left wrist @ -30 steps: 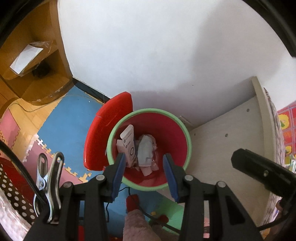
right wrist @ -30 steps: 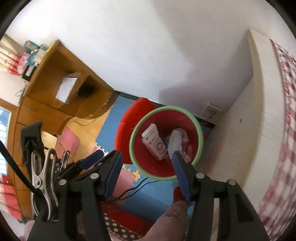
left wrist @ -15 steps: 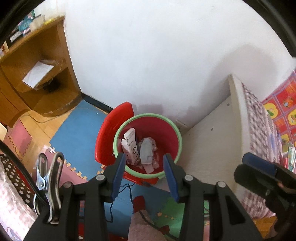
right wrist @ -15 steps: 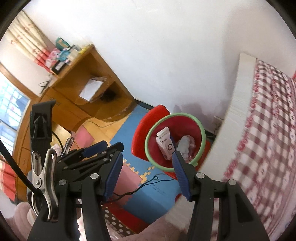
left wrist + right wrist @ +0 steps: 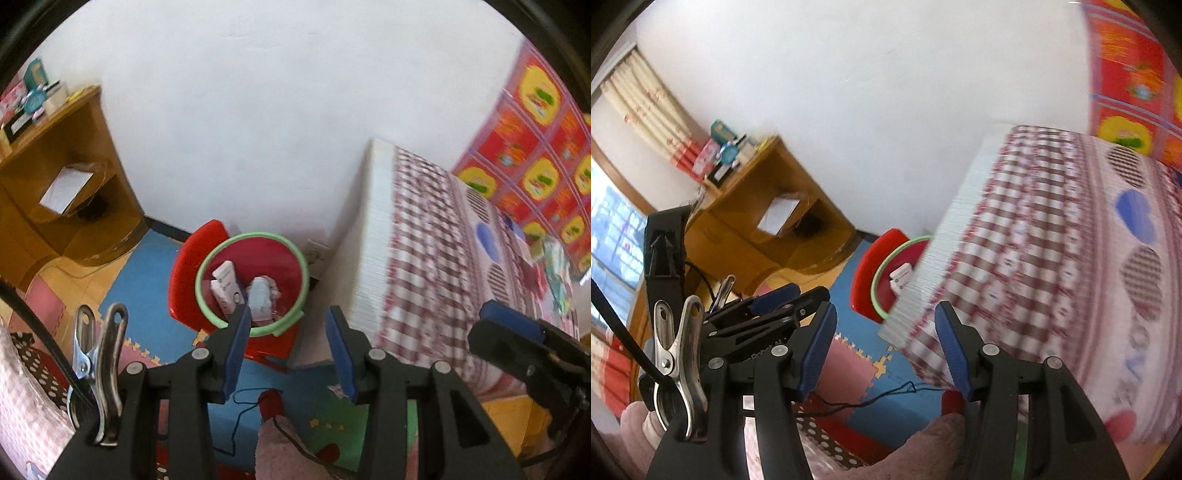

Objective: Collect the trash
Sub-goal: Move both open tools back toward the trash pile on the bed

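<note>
Left wrist view: white box (image 5: 226, 283) in red bin (image 5: 291, 269) points to 11 o'clock; both grippers' jaws wide, holding nothing

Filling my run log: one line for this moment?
left gripper: open, empty | right gripper: open, empty | red bin: holds trash, beside bed

Trash bin (image 5: 252, 258): glossy red plastic, matt green rim. Bed cover (image 5: 436, 236): checked cloth. Shelf unit (image 5: 74, 177): smooth varnished wood. Floor mat (image 5: 147, 273): matt foam. Spring clip (image 5: 99, 369): shiny metal.
</note>
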A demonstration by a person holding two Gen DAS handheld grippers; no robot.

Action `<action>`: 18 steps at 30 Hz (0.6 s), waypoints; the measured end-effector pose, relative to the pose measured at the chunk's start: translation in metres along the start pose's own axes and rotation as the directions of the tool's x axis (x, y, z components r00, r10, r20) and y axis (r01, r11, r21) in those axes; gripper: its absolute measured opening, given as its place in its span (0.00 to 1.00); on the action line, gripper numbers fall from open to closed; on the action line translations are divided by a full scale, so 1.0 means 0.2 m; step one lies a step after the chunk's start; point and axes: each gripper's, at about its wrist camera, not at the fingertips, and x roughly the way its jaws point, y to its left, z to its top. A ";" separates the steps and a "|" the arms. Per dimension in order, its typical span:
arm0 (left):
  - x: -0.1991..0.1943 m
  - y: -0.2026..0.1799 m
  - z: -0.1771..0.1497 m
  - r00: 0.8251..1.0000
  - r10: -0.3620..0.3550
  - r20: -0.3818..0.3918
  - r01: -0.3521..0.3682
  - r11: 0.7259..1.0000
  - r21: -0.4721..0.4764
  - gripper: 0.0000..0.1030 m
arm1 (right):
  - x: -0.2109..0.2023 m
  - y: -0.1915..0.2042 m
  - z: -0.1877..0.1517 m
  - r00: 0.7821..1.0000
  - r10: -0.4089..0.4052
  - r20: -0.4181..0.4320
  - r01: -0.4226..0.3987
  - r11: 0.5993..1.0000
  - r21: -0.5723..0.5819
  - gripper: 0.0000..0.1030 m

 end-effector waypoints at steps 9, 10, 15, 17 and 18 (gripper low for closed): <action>-0.13 -0.35 -0.10 0.998 -0.063 0.027 0.060 0.994 0.091 0.43 | -0.37 -0.22 -0.13 0.993 -0.053 0.106 0.042 0.994 0.099 0.55; -0.14 -0.39 -0.11 0.997 -0.068 0.029 0.065 0.993 0.101 0.43 | -0.41 -0.24 -0.14 0.991 -0.059 0.117 0.046 0.993 0.110 0.55; -0.21 -0.59 -0.14 0.994 -0.102 0.037 0.095 0.983 0.155 0.43 | -0.59 -0.36 -0.22 0.981 -0.096 0.169 0.071 0.986 0.150 0.55; -0.22 -0.66 -0.15 0.993 -0.115 0.039 0.107 0.979 0.175 0.43 | -0.66 -0.41 -0.24 0.976 -0.111 0.186 0.080 0.982 0.169 0.55; -0.24 -0.71 -0.16 0.992 -0.124 0.040 0.114 0.976 0.187 0.43 | -0.70 -0.44 -0.26 0.973 -0.119 0.195 0.084 0.980 0.179 0.55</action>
